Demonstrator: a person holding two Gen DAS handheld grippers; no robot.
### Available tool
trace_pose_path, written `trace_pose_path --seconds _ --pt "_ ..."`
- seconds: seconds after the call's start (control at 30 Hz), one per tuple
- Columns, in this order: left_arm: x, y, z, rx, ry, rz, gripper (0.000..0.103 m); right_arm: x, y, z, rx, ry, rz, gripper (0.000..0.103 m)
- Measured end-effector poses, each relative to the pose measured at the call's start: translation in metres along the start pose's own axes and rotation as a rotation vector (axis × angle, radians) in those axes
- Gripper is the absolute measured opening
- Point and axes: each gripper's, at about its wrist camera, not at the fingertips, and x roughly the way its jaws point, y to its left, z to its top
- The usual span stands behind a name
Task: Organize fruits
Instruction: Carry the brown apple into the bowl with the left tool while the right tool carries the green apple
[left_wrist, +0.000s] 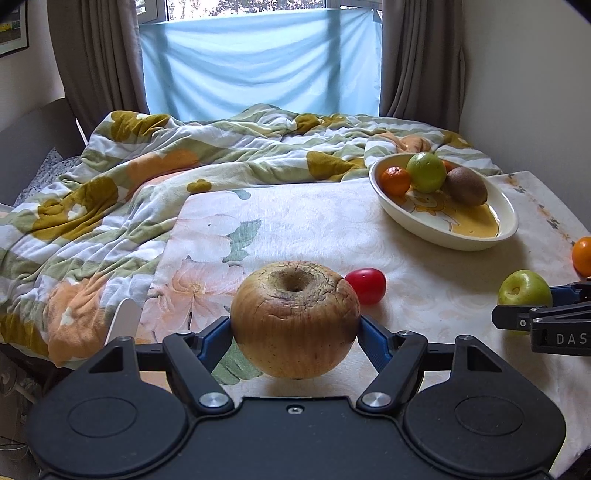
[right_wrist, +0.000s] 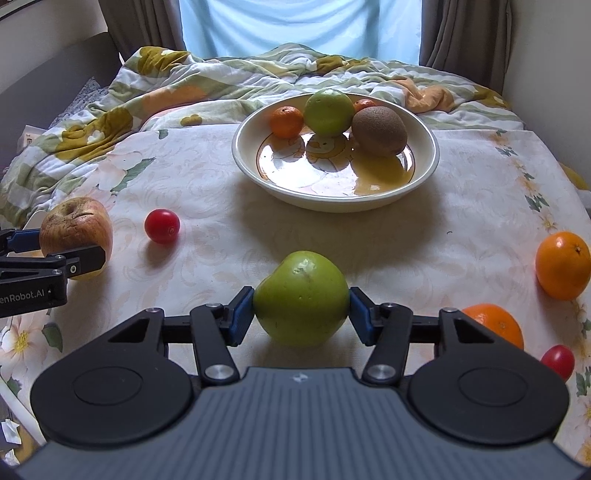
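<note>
We've got the left gripper (left_wrist: 295, 328) clamped on the wrinkled apple (left_wrist: 294, 317), lifted off the bench (left_wrist: 332, 229). Right gripper (right_wrist: 301, 310) pinches the green apple (right_wrist: 301, 297); bowl (right_wrist: 430, 162) at 12 o'clock.

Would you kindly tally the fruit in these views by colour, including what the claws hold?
Green: 2, one in the bowl, one in the right claw
Orange: 4, two in the bowl, two on the cloth
Red: 2, both on the cloth
Brown kiwi: 1
Yellow-brown apple: 1, in the left claw
Total: 10
</note>
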Motion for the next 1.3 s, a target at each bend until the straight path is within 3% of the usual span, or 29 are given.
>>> trace_pose_path --seconds 0.4,0.8,1.07,1.3 --pt "-0.048 -0.025 0.016 -0.04 -0.058 0.018 0.077 -0.04 -0.01 0.015 -0.016 -0.041 0.03 0.07" --pt "-0.094 -0.078 0.048 -0.054 -0.148 0.051 0.077 -0.096 -0.046 0.037 -0.058 -0.084 0.088 0.07" --pt "-0.091 -0.101 0.076 -0.064 -0.192 0.03 0.077 -0.114 -0.074 0.066 -0.124 -0.118 0.083 0.07" --pt "-0.057 -0.112 0.103 -0.03 -0.186 -0.006 0.077 -0.102 -0.088 0.096 -0.134 -0.145 0.064 0.07"
